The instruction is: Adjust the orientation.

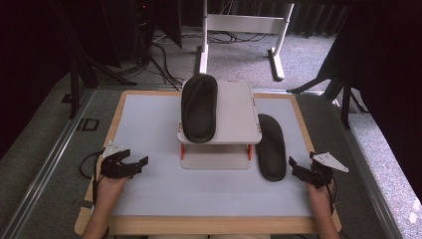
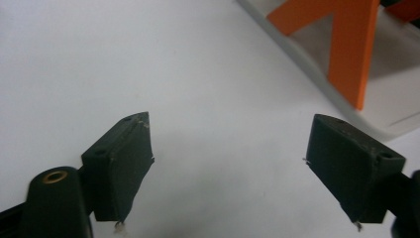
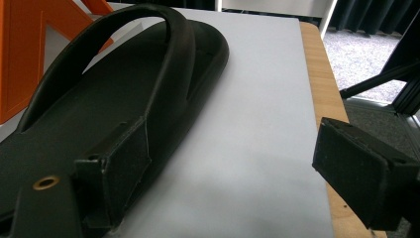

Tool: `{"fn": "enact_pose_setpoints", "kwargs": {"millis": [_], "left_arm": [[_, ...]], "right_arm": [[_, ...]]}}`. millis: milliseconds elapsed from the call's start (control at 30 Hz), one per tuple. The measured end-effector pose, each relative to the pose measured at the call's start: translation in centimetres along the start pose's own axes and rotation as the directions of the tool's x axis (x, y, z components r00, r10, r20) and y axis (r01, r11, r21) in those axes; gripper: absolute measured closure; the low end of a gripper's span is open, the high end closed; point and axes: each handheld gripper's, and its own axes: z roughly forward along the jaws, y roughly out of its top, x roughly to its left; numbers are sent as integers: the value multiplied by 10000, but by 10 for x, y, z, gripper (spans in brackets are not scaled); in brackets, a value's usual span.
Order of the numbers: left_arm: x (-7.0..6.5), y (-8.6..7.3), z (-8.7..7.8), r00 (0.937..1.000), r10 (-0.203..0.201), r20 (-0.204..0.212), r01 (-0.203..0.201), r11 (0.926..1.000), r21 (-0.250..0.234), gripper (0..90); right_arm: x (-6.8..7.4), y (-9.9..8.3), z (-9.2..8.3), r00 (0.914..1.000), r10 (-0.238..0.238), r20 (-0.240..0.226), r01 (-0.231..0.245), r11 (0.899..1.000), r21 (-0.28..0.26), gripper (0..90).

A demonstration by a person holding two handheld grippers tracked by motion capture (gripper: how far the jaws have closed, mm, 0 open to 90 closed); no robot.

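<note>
One black sandal [image 1: 199, 107] lies on the top shelf of a small white rack [image 1: 238, 109] with orange legs [image 2: 354, 49]. A second black sandal [image 1: 271, 147] rests flat on the pale mat to the right of the rack, its strap arching up in the right gripper view [image 3: 99, 99]. My left gripper [image 1: 141, 167] hovers low over bare mat left of the rack, open with nothing between its jaws [image 2: 228, 144]. My right gripper [image 1: 297, 169] sits beside the heel end of the table sandal, open [image 3: 233, 144]; one jaw is next to the sole's edge, the other over bare mat.
The mat lies on a wooden-edged table [image 1: 209, 225]. The rack's lower shelf [image 1: 215, 160] faces me. Beyond the table, on grey carpet, stand a white frame [image 1: 239, 30] and dark stands with cables. Bare mat stretches across the front and left.
</note>
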Motion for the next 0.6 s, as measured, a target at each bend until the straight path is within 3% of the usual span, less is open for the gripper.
{"fn": "enact_pose_setpoints", "kwargs": {"millis": [100, 167, 233, 300, 433, 600], "left_arm": [[-1, -10, 0, 9996, -57, -263, 47, 9993, -372, 90], [-5, -13, -2, 9952, 101, -974, -174, 9971, -746, 11], [-8, -17, -7, 9856, 387, -1644, -644, 9860, -1536, 10], [-8, -21, -9, 9732, 307, -2281, -786, 9758, -2041, 11], [-7, -25, -13, 9653, -127, -2608, -577, 9637, -2608, 11], [-10, -33, -20, 9572, -287, -2880, -772, 9338, -3495, 11]], "right_arm": [[0, 0, 0, 10000, -14, 20, 14, 10000, -18, 137], [0, 0, 0, 10000, -1, 12, 1, 10000, -12, 137], [0, 0, 0, 10000, 15, 48, -14, 10000, -41, 137], [0, 0, -1, 10000, 22, 96, -22, 10000, -59, 137], [0, 0, -1, 9995, 129, 273, -126, 9999, -106, 131], [1, 0, 0, 9994, -1, 355, 1, 10000, -5, 130]]}}
